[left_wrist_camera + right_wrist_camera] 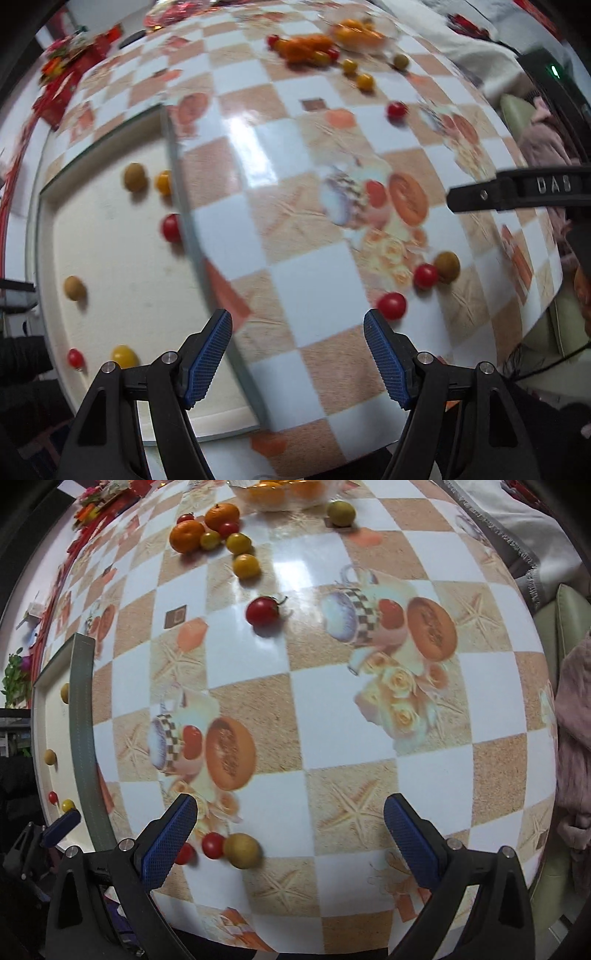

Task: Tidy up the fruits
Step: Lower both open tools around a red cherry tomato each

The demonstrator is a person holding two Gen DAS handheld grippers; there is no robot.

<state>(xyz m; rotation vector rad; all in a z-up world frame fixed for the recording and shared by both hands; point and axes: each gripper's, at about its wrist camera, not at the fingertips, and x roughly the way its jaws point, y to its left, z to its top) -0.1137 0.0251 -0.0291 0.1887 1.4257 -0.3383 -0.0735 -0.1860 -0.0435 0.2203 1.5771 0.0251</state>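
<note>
My left gripper (297, 360) is open and empty, hovering over the right rim of a cream tray (110, 258) that holds several small fruits: red (171, 228), yellow (125, 356) and olive-brown (74, 288). Two red tomatoes (391, 305) and an olive fruit (447, 266) lie on the table just ahead to its right. My right gripper (290, 834) is open and empty above the checked tablecloth. A red tomato (213, 844) and an olive fruit (242, 850) lie by its left finger (168, 843). Another red tomato (262, 610) sits mid-table.
A clear bowl of oranges (284, 494) stands at the far edge, with two tangerines (186, 535) and several small yellow and red fruits beside it, plus a green fruit (341, 512). Red packets (62, 77) lie far left. The tray's rim (83, 731) runs along the left.
</note>
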